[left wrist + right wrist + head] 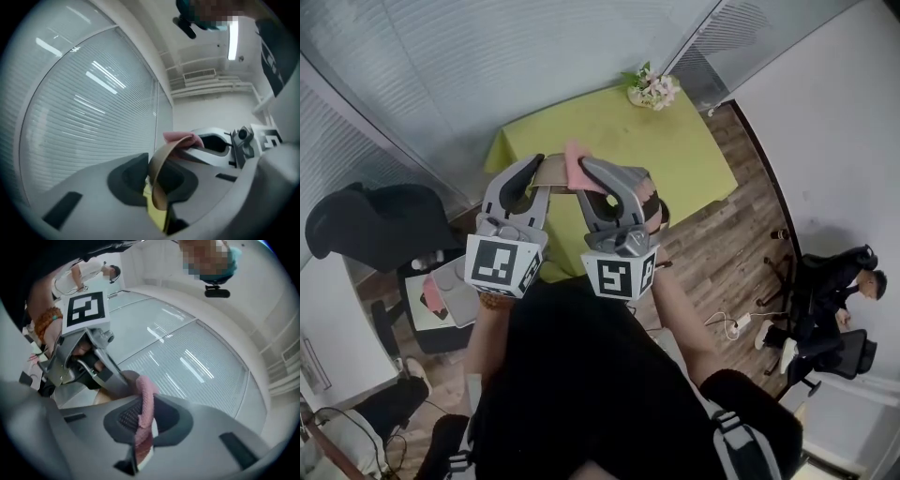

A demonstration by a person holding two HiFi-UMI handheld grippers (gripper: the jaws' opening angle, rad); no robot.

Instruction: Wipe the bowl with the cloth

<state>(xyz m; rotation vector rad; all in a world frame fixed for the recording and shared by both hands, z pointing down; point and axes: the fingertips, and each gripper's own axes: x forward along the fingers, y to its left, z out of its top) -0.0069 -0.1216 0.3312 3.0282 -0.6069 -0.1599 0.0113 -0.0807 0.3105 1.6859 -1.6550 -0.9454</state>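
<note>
I hold both grippers up in front of me, above a green table. A thin-walled tan bowl hangs between them. My left gripper is shut on its rim; in the left gripper view the bowl's edge runs down between the jaws of the left gripper. My right gripper is shut on a pink cloth, which lies against the bowl. In the right gripper view the cloth stands pinched between the jaws of the right gripper, with the left gripper just beyond it.
A pot of flowers stands at the table's far corner. A black office chair and a stool with papers are at the left. A person sits at the far right. Blinds and glass walls run behind the table.
</note>
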